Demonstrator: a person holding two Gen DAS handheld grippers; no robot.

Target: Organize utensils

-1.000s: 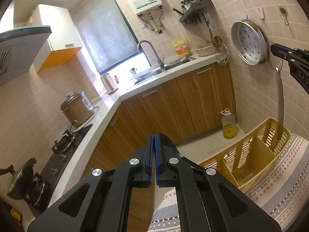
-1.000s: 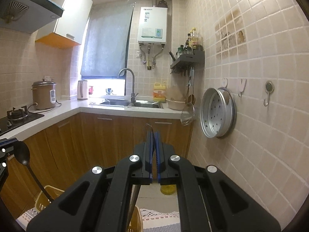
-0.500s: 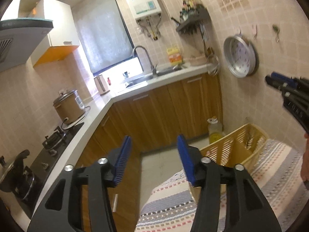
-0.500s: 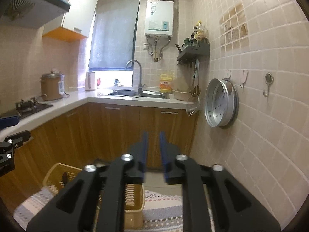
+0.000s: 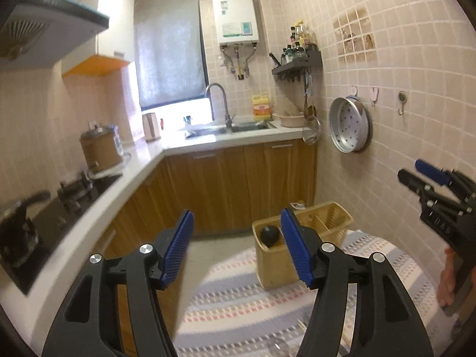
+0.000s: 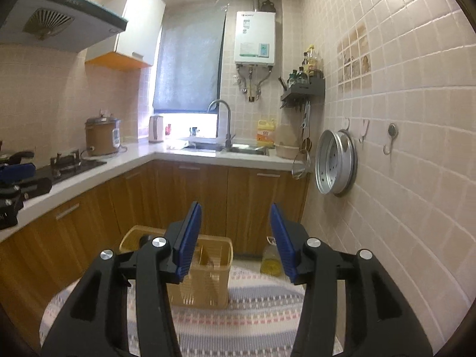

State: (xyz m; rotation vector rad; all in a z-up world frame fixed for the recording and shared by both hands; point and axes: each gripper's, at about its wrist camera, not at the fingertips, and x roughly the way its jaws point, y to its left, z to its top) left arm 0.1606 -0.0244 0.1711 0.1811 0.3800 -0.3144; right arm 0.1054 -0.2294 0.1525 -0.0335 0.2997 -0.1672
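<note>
A tan slotted utensil basket (image 5: 300,247) stands on a striped cloth (image 5: 238,306); it also shows in the right wrist view (image 6: 205,276). A black ladle bowl (image 5: 269,234) sticks up in its near compartment. My left gripper (image 5: 236,247) is open and empty, above and short of the basket. My right gripper (image 6: 235,241) is open and empty, above the basket; it also shows at the right edge of the left wrist view (image 5: 428,178). The left gripper shows at the left edge of the right wrist view (image 6: 17,178).
A yellow oil bottle (image 6: 271,260) stands on the floor behind the table. Wooden cabinets (image 5: 238,184) and a counter with a sink (image 6: 226,147) run behind. A steel steamer tray (image 6: 336,165) hangs on the tiled right wall. A stove (image 5: 44,214) is at the left.
Both grippers were shut on utensils one second ago, the left view showing a long-handled utensil over the basket. Both have opened wide and pulled back; a ladle now stands in the basket.
</note>
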